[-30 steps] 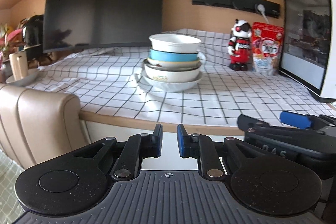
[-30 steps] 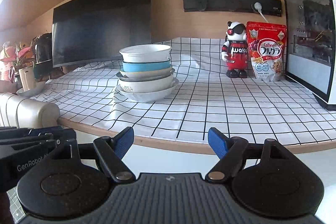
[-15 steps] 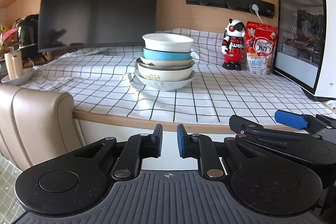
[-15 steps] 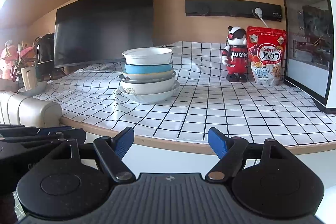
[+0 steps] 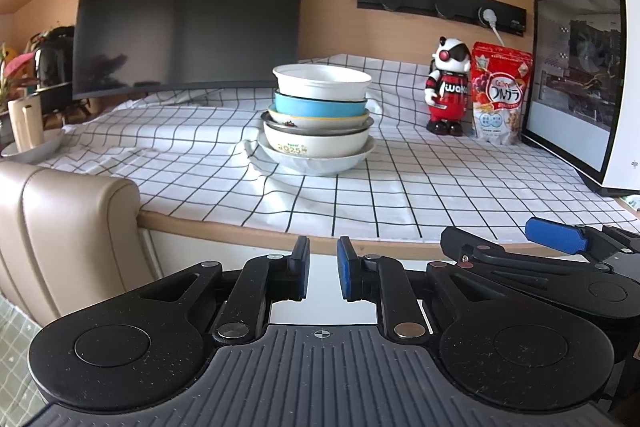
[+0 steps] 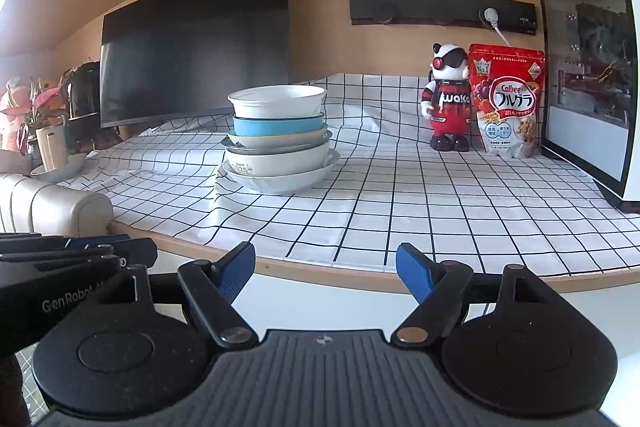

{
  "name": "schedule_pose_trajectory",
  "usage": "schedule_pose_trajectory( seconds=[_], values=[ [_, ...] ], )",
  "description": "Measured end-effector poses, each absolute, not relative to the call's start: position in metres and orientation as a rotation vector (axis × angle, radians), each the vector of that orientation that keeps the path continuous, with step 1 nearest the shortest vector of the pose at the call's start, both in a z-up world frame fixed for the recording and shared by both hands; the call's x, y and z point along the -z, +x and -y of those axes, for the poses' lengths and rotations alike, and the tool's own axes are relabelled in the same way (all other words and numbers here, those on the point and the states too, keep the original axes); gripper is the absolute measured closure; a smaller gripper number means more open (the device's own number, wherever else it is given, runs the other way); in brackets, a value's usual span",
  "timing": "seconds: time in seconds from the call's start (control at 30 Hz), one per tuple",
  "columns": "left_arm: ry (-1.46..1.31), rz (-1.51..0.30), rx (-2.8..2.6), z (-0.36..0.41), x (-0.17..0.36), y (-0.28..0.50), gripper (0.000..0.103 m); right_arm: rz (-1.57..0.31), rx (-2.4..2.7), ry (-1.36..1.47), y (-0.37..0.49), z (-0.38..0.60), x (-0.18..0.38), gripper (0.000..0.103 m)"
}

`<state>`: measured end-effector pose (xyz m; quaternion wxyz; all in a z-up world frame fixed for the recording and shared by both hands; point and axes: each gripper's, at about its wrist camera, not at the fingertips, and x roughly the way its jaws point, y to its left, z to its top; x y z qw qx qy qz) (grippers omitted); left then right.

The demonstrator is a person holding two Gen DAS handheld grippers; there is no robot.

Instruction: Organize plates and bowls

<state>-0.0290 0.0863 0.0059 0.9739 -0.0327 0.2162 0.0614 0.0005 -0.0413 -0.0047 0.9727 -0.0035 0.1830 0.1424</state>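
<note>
Nearest us, our left tongs point(image 5: 323, 274) sit nearly closed on nothing and our right tongs point(image 6: 325, 271) gape wide, empty. Beyond, on the checked worktop point(image 5: 400, 195), the stack of bowls and plates point(image 5: 318, 121) stands centred.

A white tablecloth point(image 5: 400, 195) with a black grid covers the bench point(image 6: 320, 269), rumpled toward the back. A dark monitor point(image 5: 188, 15) stands at the rear left. At the rear right a red-and-white robot figurine point(image 6: 448, 103) stands just beside a red Calbee cereal bag point(image 6: 506, 107), with a white computer case point(image 6: 592, 67) to their right. A black power strip point(image 6: 440, 11) hangs on the wall. A beige leather chair back point(image 5: 60, 227) rises at the left.
</note>
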Motion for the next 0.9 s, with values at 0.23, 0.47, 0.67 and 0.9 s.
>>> schedule_pose_trajectory(
  seconds=[0.23,0.47,0.67,0.9],
  values=[
    [-0.069,-0.437,-0.126,-0.0865,-0.0062,-0.0277,0.085,-0.37,-0.29,-0.007,0.0019,0.0412,0.005,0.025],
    [-0.074,-0.434,-0.131,-0.0852,-0.0067,-0.0284,0.085,-0.369,-0.291,-0.008,0.0021,0.0408,0.005,0.025],
    [-0.077,-0.437,-0.134,-0.0844,-0.0073,-0.0285,0.085,-0.372,-0.294,-0.008,0.0027,0.0413,0.0051,0.025],
    [-0.079,-0.441,-0.131,-0.0834,-0.0069,-0.0288,0.085,-0.375,-0.294,-0.007,0.0029,0.0413,0.0049,0.025]
  ],
)
